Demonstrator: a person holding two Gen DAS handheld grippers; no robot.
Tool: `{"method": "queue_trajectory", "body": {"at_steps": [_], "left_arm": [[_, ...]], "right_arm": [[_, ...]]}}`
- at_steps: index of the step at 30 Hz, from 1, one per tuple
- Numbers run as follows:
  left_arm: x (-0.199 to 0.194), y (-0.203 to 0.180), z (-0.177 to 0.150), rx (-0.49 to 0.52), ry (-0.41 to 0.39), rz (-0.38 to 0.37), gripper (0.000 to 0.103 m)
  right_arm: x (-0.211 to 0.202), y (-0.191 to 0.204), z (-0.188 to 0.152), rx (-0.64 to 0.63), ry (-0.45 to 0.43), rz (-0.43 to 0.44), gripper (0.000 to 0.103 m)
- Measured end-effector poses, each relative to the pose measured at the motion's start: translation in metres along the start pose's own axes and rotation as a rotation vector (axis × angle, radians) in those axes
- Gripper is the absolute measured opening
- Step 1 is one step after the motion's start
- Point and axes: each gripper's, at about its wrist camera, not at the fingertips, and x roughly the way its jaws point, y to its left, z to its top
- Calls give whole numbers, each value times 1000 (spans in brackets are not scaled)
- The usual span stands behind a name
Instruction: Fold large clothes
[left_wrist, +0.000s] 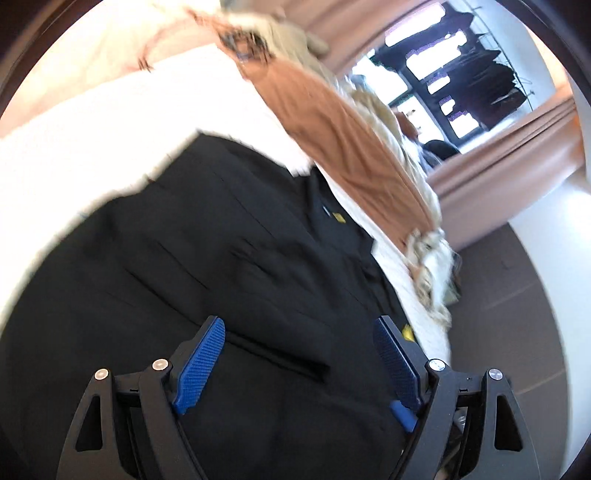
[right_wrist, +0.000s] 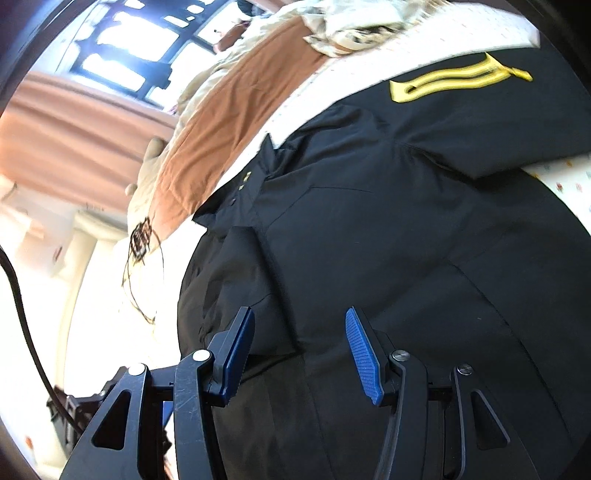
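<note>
Large black collared shirt with yellow embroidered sleeve stripes (right_wrist: 388, 206) lies spread on the white patterned bed sheet (left_wrist: 110, 122), covering most of the near part of the bed. Spread flat like this, it looks staged for folding; no fold line is apparent yet, so I judge the task to be at an early step.

Left gripper (left_wrist: 299, 336): jaws spread wide, nothing between the blue pads, poised over the dark fabric near the bed's right edge. Contact with the cloth cannot be told.

Right gripper (right_wrist: 300, 325): also released, jaws apart, empty, pointing over the shirt body toward the collar. Both tools over the same garment suggests a two-point pinch is being lined up.

A rust-brown cloth (left_wrist: 332, 140) and a crumpled cream fabric (left_wrist: 428, 258) lie along the far edge of the bed, apart from the working area, probably waiting their turn.

View differences: the right wrist view shows the yellow stripes (right_wrist: 454, 79), the collar and the placket buttons; the left wrist view shows only a small yellow tag. The left wrist view shows the grey floor (left_wrist: 517, 332) beyond the bed edge. Both views show the peach curtain (right_wrist: 74, 122).
</note>
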Motion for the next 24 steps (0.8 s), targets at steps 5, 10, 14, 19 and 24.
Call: {"method": "queue_trajectory", "body": {"at_steps": [5,10,14,19,24], "left_arm": [[-42,26,11,40,-89,63,83],[-56,57,13,37,-145,95,83],[-51,85,17,-9,-125,102,83],[-63,113,26,-38,-140,130,83],[-74,139,35,-60,-155,155,83]], "right_arm": [[9,32,-13,-133,2,-12,52],[21,70,-35,-269,20,23,52],[34,104,-56,-388,25,15,52],[65,133,-82,-527,69,-42,52],[93,151,-107,-647,95,-119,54]]}}
